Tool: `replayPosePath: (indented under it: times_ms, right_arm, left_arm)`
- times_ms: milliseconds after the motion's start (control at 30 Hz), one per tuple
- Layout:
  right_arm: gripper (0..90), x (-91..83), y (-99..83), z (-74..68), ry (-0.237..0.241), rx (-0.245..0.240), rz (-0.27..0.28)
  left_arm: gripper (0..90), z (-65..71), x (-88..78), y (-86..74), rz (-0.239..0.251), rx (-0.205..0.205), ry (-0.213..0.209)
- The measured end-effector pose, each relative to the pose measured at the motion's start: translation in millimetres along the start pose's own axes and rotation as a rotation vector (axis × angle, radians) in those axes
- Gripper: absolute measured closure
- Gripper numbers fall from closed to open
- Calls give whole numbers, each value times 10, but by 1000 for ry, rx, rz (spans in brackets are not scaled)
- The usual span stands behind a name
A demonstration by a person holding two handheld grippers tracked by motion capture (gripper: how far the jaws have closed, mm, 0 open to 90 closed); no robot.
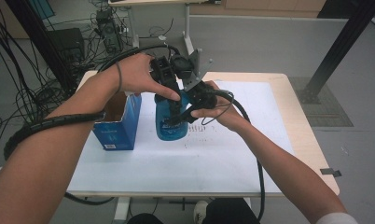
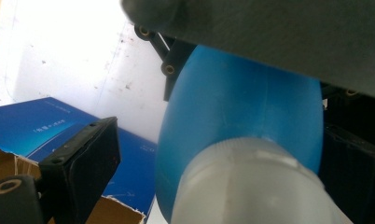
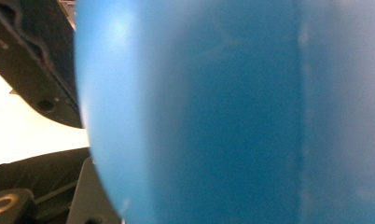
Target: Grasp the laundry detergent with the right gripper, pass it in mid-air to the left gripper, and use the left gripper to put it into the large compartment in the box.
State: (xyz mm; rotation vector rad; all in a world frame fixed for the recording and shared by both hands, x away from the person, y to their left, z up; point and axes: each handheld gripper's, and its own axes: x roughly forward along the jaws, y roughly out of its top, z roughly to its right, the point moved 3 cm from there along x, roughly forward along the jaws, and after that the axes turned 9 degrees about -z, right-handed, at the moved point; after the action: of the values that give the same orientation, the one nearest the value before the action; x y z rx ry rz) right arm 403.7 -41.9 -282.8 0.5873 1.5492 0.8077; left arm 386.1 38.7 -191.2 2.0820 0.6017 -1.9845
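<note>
Near the table's middle in the high view, a blue bottle point(image 1: 170, 122) stands upright on the white sheet point(image 1: 223, 154), with an open blue carton point(image 1: 118, 122) just beside it at nine o'clock. Both hands crowd its top: the left gripper point(image 1: 166, 74) comes down from eleven o'clock onto the neck, and the right gripper point(image 1: 195, 100) presses against the body from three o'clock. Fingers and black housings hide how either pair of jaws stands here.

From the left gripper view, the bottle point(image 2: 232, 121) swells below a pale, frosted cap point(image 2: 251, 186) at six o'clock. One black jaw stands off the cap at eight o'clock with a gap between; the other, at four o'clock, lies close against it. I read that gripper as open around the cap, not yet clamped. The carton point(image 2: 45, 130) lies behind at nine o'clock.

Seen from the right gripper view, the blue wall point(image 3: 232, 112) is blurred and very close, so I cannot tell whether this gripper grips it.

My judgement: the bottle is being steadied for uncapping; next, the left jaws must close on the cap and twist.
</note>
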Motion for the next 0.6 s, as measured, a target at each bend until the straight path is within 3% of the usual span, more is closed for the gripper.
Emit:
replayPosePath:
  times_ms: [600]
  right_arm:
    - [428, 6, -2, 2, 1, 1, -2]
  left_arm:
    - [68, -10, 8, -2, -6, 9, 0]
